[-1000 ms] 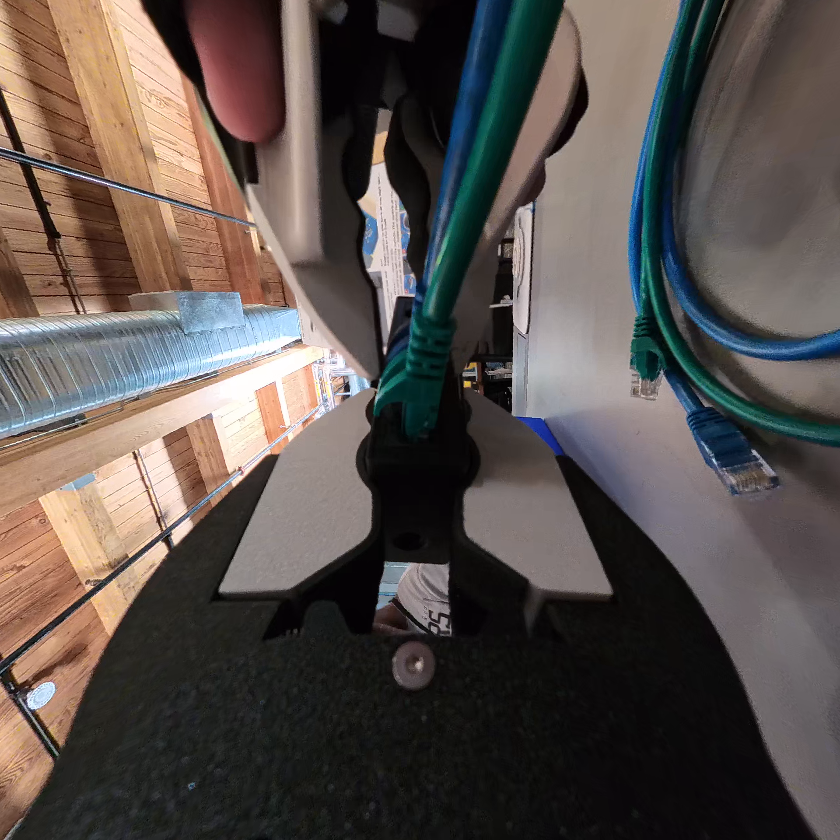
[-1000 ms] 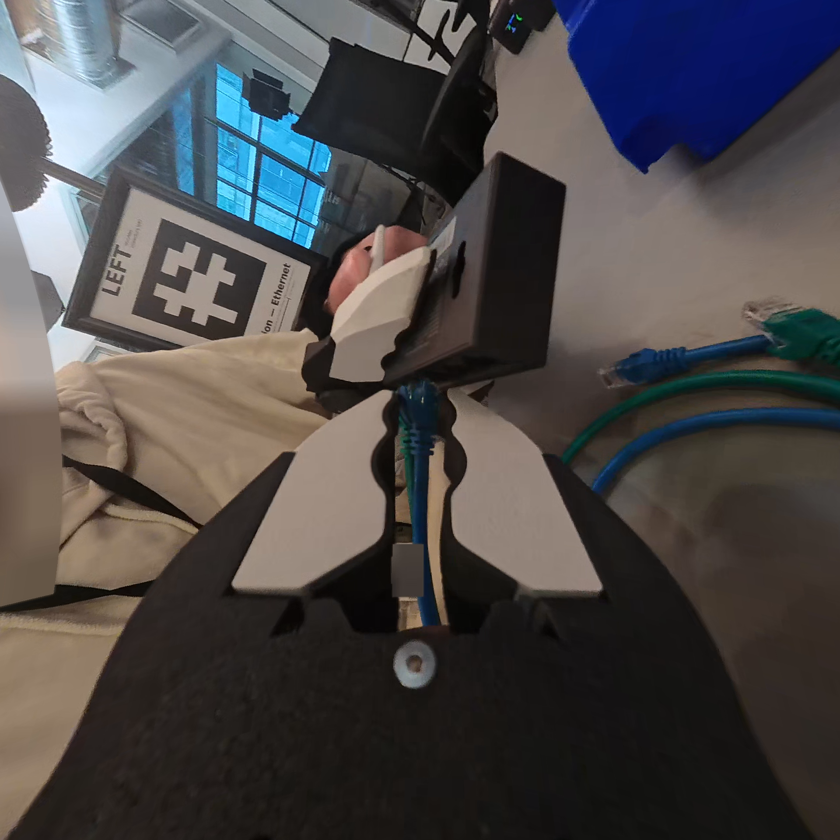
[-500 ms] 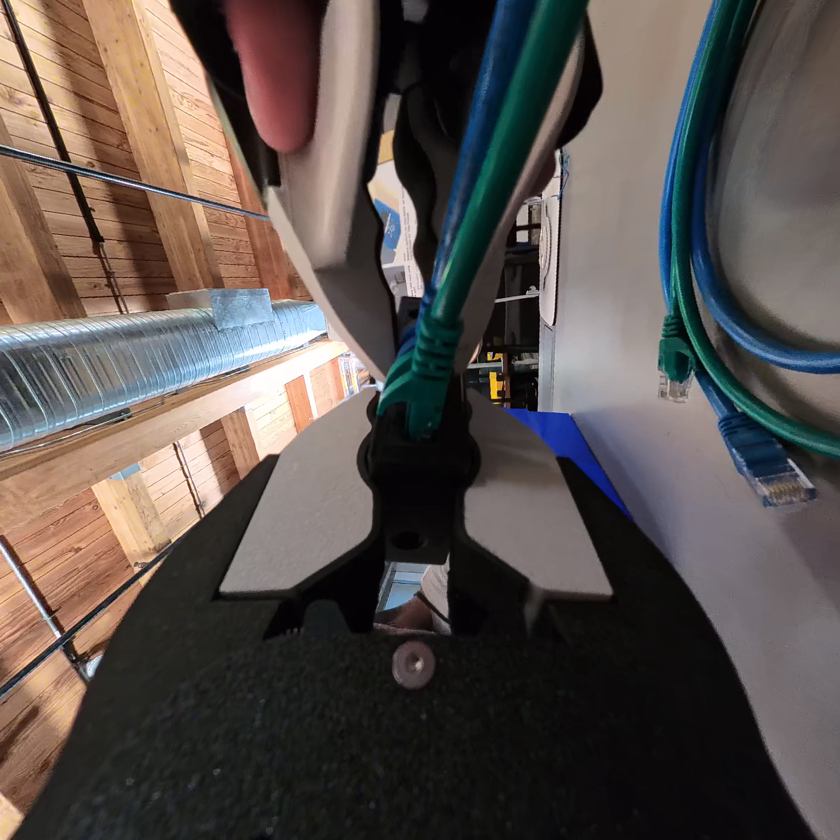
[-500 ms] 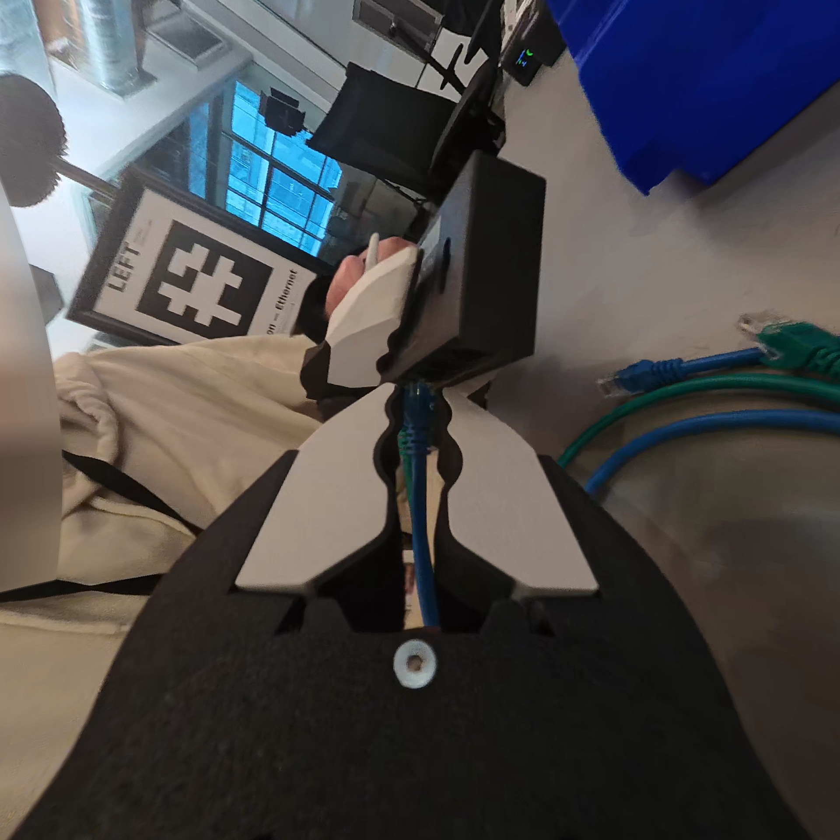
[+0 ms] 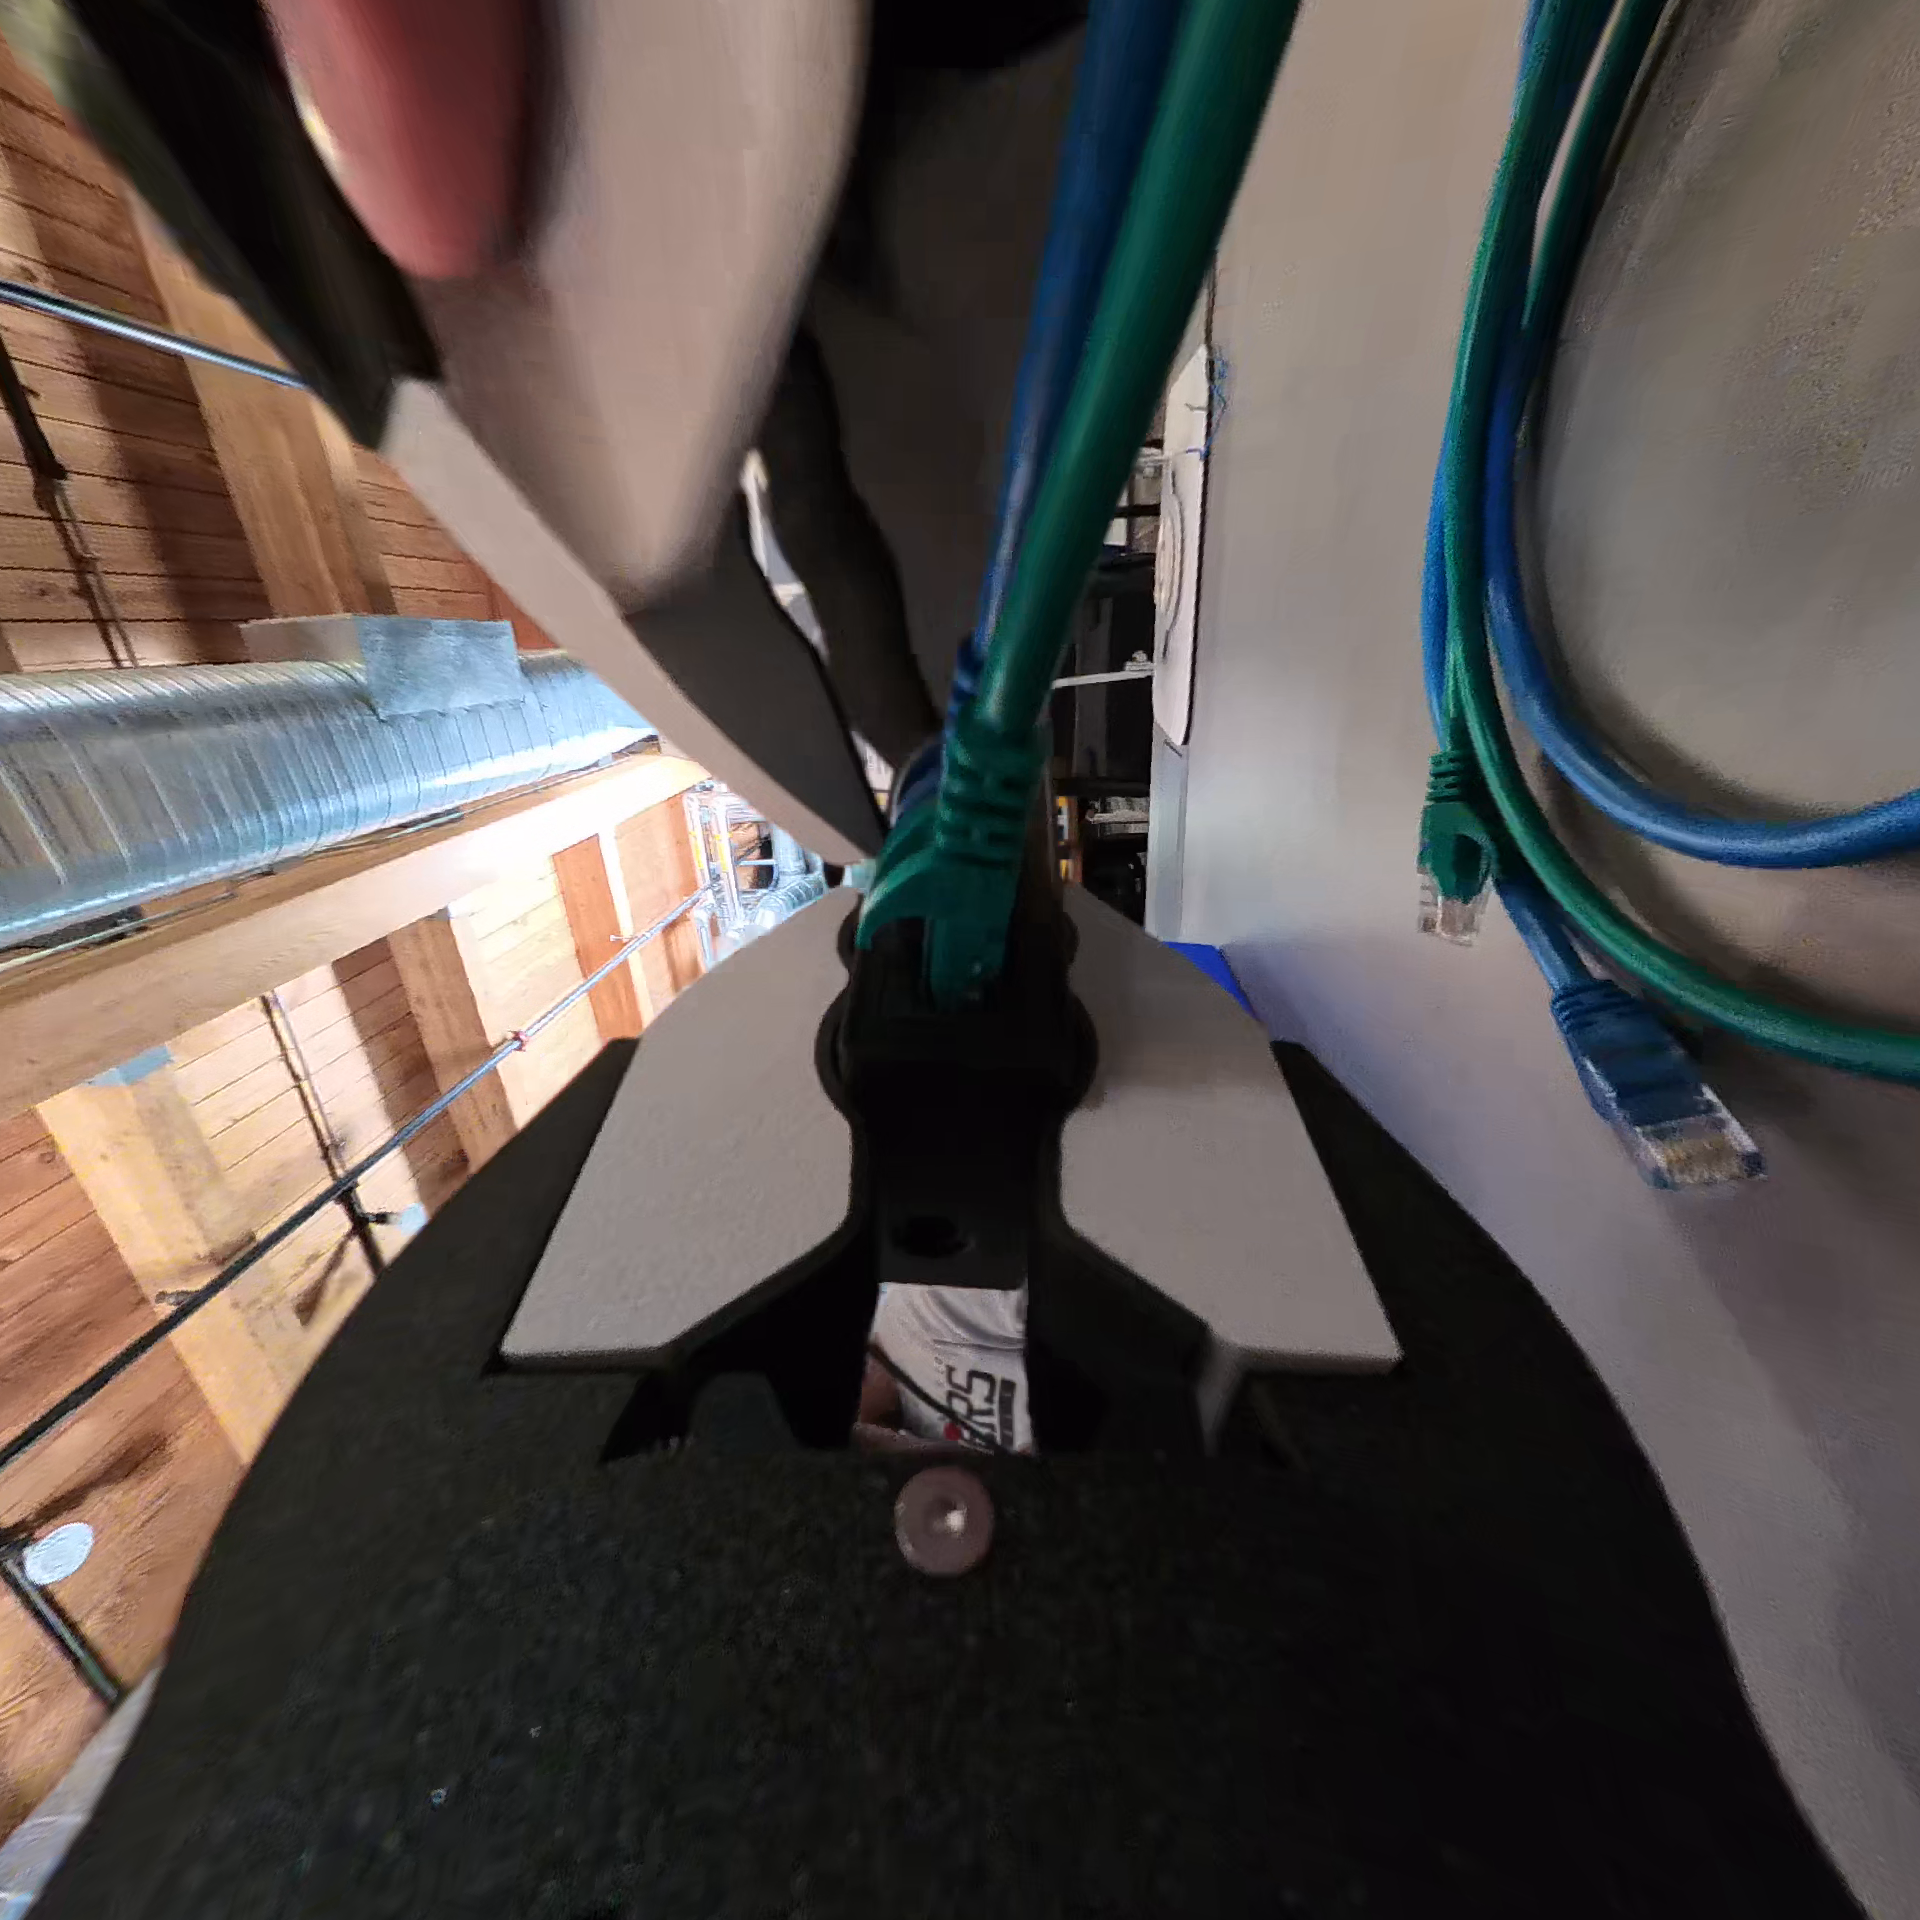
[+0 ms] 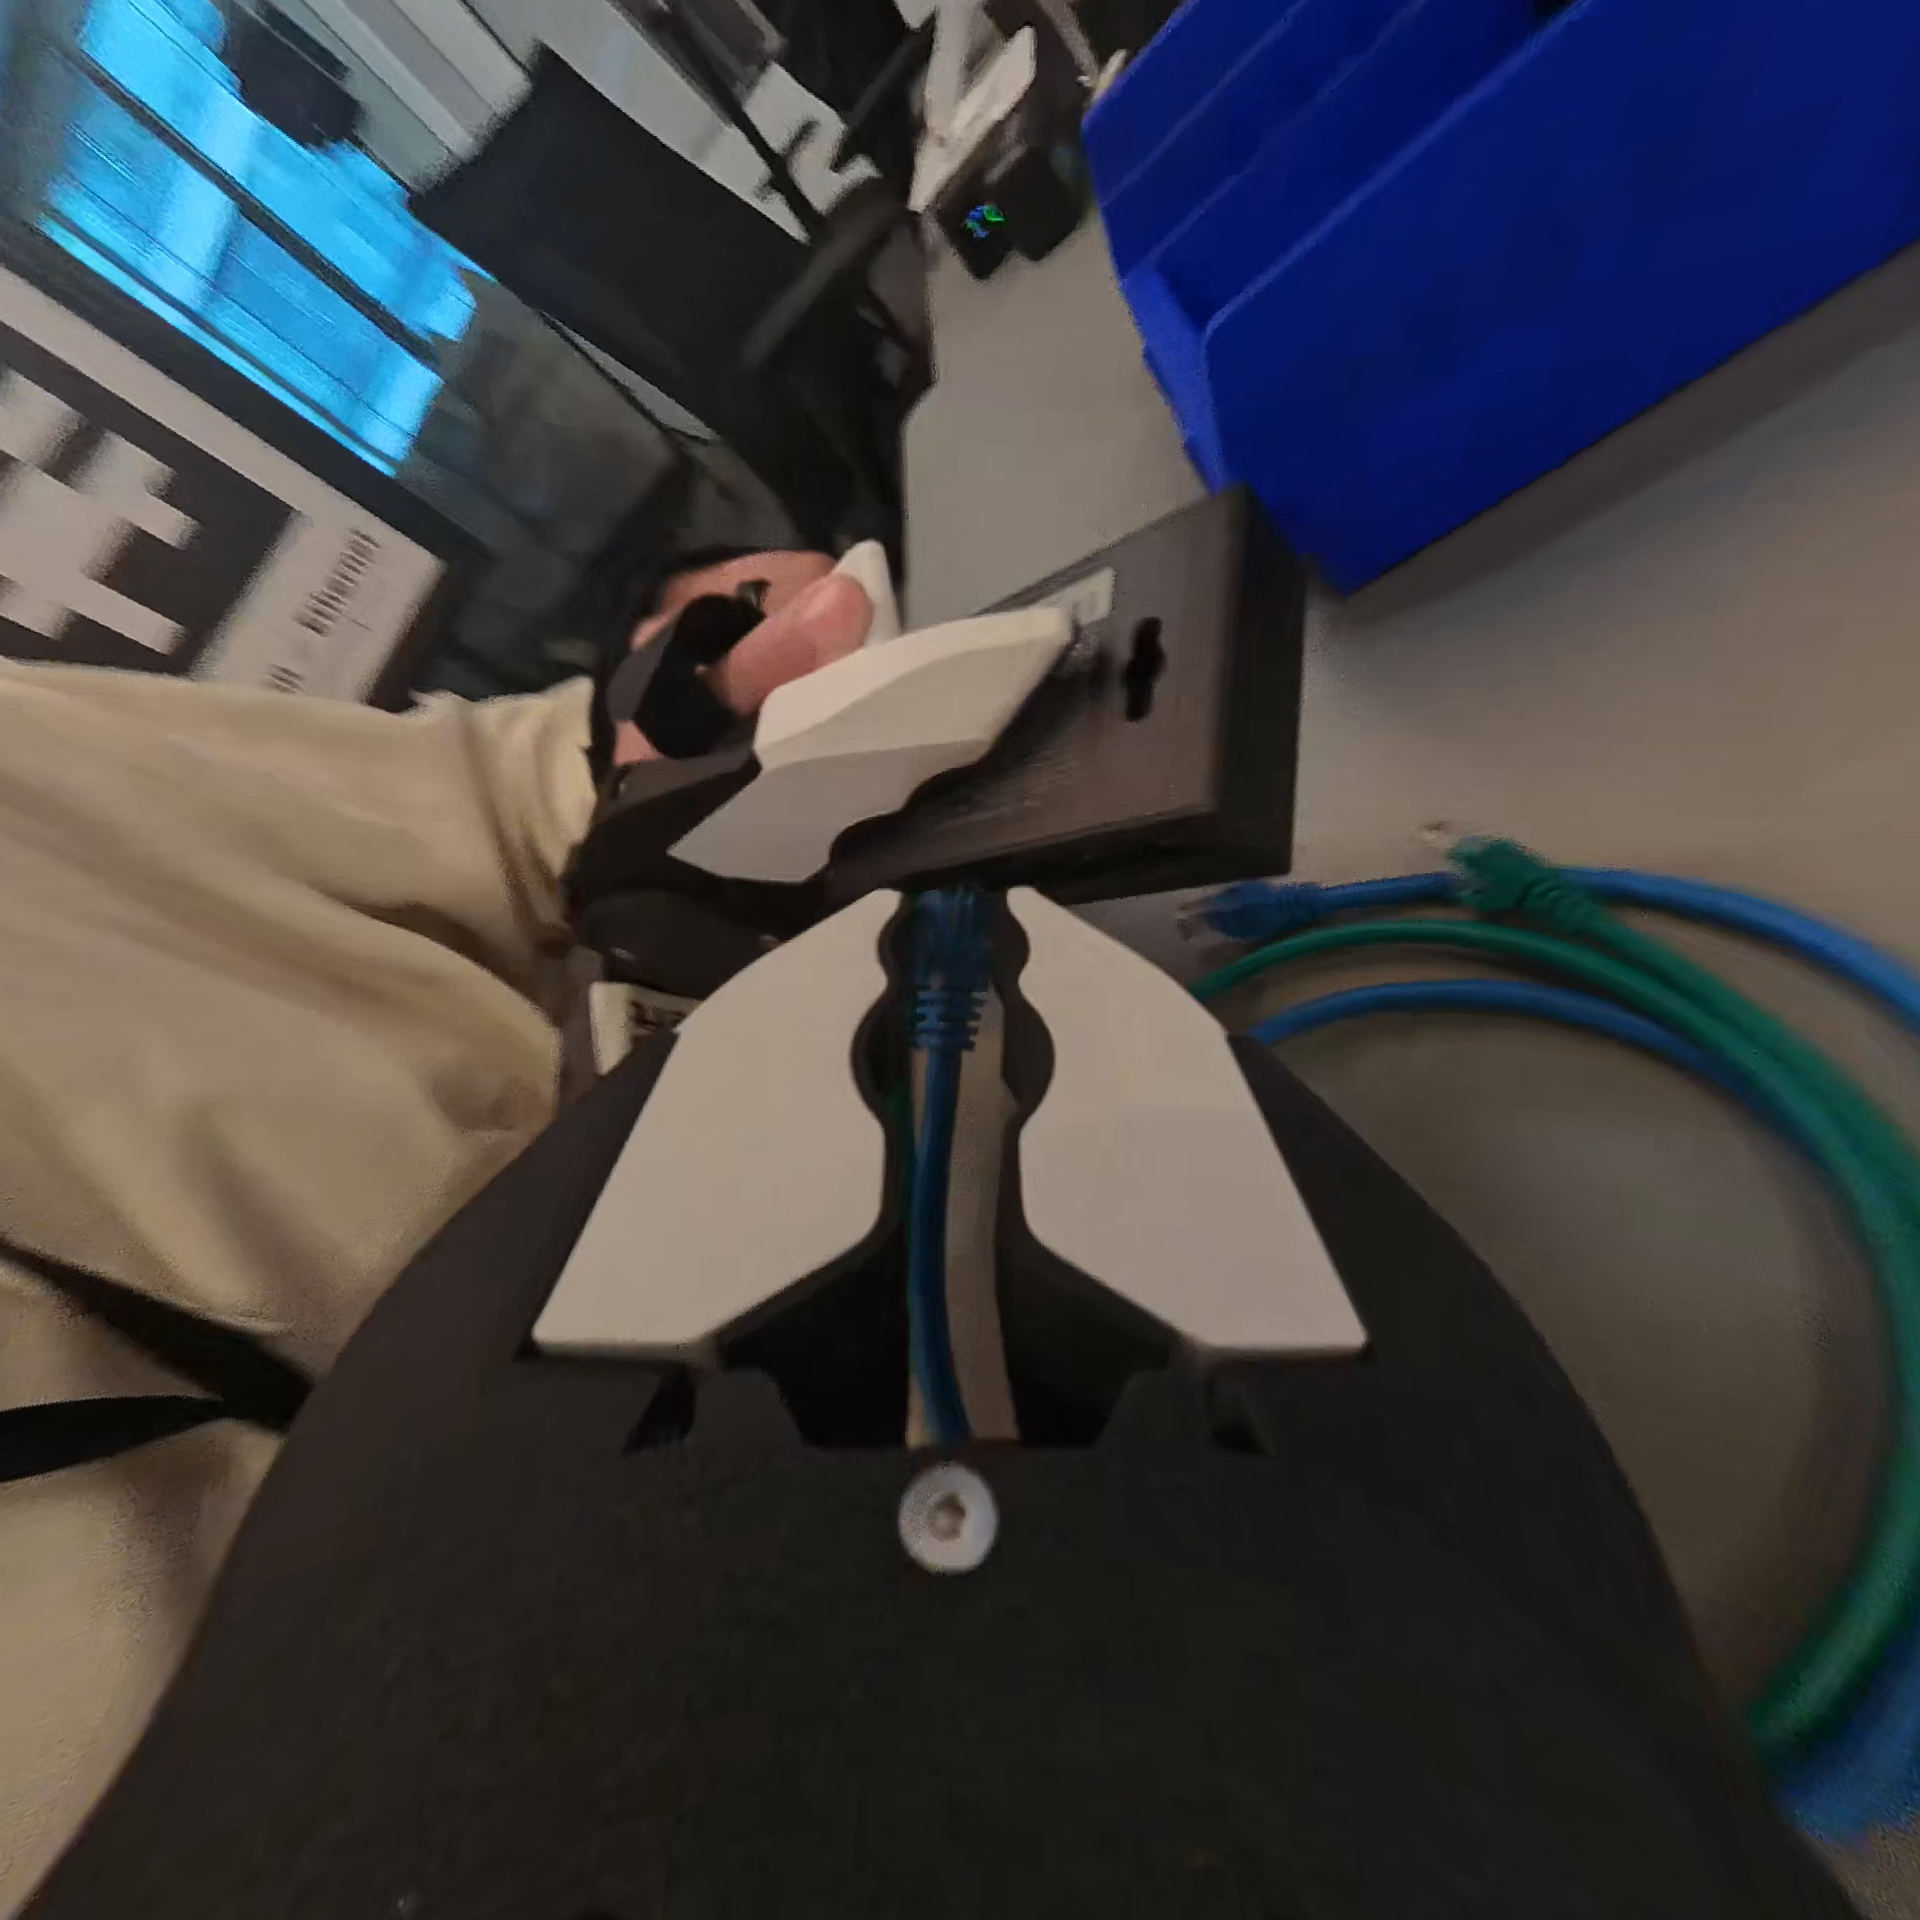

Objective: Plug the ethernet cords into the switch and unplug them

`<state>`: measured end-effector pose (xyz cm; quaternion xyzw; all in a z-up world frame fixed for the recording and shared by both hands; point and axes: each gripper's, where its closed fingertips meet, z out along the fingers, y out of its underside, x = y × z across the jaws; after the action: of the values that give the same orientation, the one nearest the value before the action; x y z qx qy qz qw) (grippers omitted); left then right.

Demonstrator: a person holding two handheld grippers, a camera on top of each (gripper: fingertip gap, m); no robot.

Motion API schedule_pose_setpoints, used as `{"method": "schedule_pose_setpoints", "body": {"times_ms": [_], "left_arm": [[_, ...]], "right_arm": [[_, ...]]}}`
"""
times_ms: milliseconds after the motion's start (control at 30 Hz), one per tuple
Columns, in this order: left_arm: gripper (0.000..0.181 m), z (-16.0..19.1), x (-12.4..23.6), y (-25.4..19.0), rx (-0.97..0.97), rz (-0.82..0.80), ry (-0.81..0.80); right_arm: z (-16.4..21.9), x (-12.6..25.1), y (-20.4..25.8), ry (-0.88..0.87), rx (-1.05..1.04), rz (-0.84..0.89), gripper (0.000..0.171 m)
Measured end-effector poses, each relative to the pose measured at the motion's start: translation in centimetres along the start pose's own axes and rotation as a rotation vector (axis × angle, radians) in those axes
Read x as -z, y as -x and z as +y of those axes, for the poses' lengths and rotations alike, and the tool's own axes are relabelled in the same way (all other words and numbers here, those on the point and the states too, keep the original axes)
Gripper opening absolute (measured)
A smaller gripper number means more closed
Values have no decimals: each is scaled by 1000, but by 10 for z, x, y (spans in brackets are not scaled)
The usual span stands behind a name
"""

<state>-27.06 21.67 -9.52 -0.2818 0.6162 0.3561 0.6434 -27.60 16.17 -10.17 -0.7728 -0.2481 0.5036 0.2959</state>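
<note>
My left gripper (image 5: pixel 961 935) is shut on the black switch (image 5: pixel 956 1143), seen edge-on between its fingers. A green plug (image 5: pixel 966 862) sits in a port on the switch's far edge, with a blue cord (image 5: pixel 1070 364) beside it. In the right wrist view the switch (image 6: pixel 1195 748) is held off the table by a finger of the left gripper (image 6: pixel 894 696). My right gripper (image 6: pixel 951 914) is shut on a blue plug (image 6: pixel 948 977) whose tip is at the switch's port edge. Whether it is fully seated is hidden.
A loose green plug (image 5: pixel 1449 862) and a loose blue plug (image 5: pixel 1652 1091) lie on the grey table (image 5: pixel 1351 727), their cords looping right. Blue bins (image 6: pixel 1507 260) stand behind the switch. A person's cream sleeve (image 6: pixel 260 935) fills the left, with a framed marker sign (image 6: pixel 156 540) behind.
The two grippers have come closer together, and the right gripper now looms larger in the left wrist view. The switch has tilted and swung right, nearer the blue bins. The right wrist view is motion-blurred.
</note>
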Motion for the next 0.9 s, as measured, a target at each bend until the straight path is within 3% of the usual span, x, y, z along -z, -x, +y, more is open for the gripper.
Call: {"method": "schedule_pose_setpoints", "body": {"times_ms": [133,500,733,900], "left_arm": [[30,4,-2,-3,32,21,14],[30,6,2,-15,38,74,33],[30,7,2,-15,54,81,33],[30,8,2,-16,61,91,43]], "right_arm": [[5,5,-3,60,294,219,15],[10,3,-7,131,563,420,12],[17,9,-7,164,558,434,16],[19,7,-8,173,595,452,9]]}}
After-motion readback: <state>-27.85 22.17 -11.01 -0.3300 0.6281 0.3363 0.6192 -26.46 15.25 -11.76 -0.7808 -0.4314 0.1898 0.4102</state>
